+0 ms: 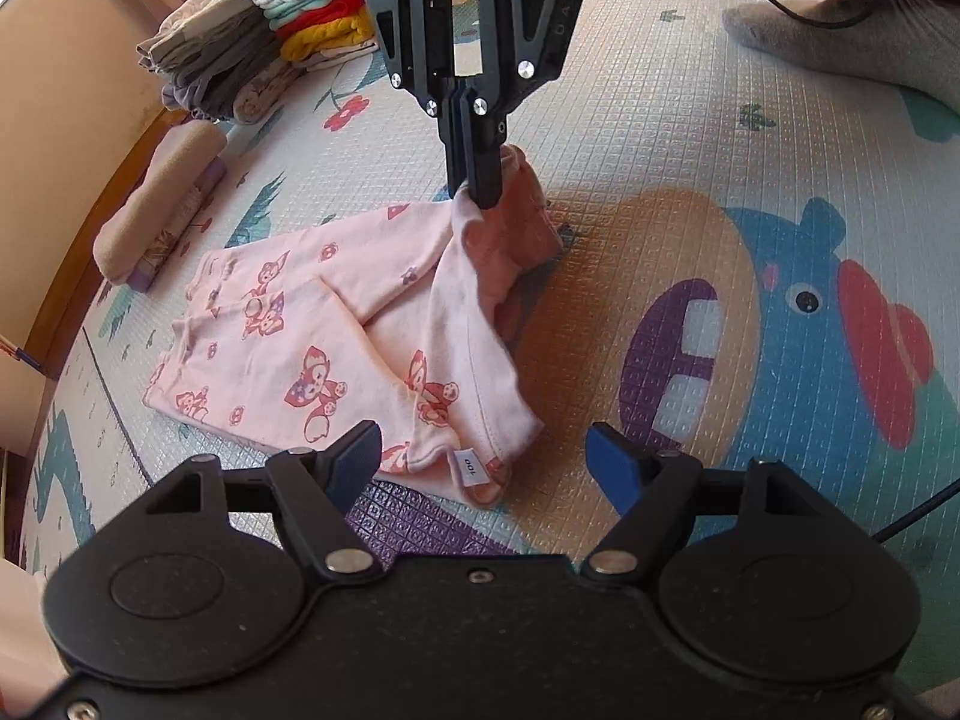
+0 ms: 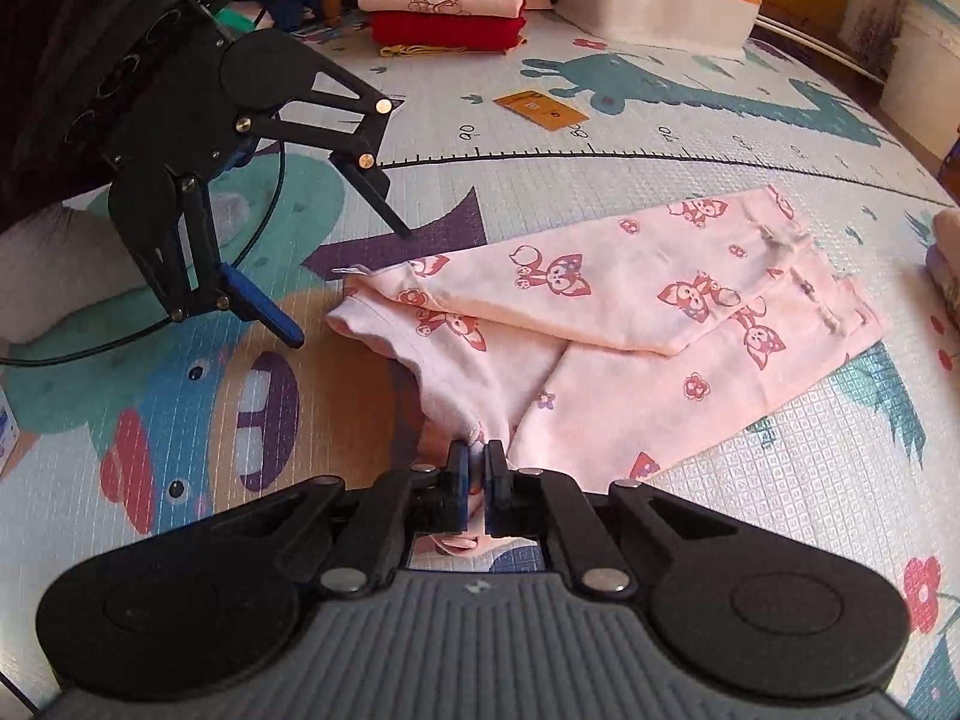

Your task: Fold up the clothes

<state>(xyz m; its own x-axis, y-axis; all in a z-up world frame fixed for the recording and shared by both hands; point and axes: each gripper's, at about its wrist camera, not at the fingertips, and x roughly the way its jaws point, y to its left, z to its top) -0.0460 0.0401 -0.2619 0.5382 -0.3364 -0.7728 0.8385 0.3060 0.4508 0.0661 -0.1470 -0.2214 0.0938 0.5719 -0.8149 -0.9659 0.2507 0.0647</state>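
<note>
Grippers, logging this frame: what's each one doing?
Left gripper: open, holding nothing.
Right gripper: closed on the pink pants.

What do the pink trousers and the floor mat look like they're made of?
Pink trousers: soft, matte knit, probably cotton jersey; it drapes limply from the right tongs and creases softly. Floor mat: probably foam, with an embossed grid and a slight sheen.
</note>
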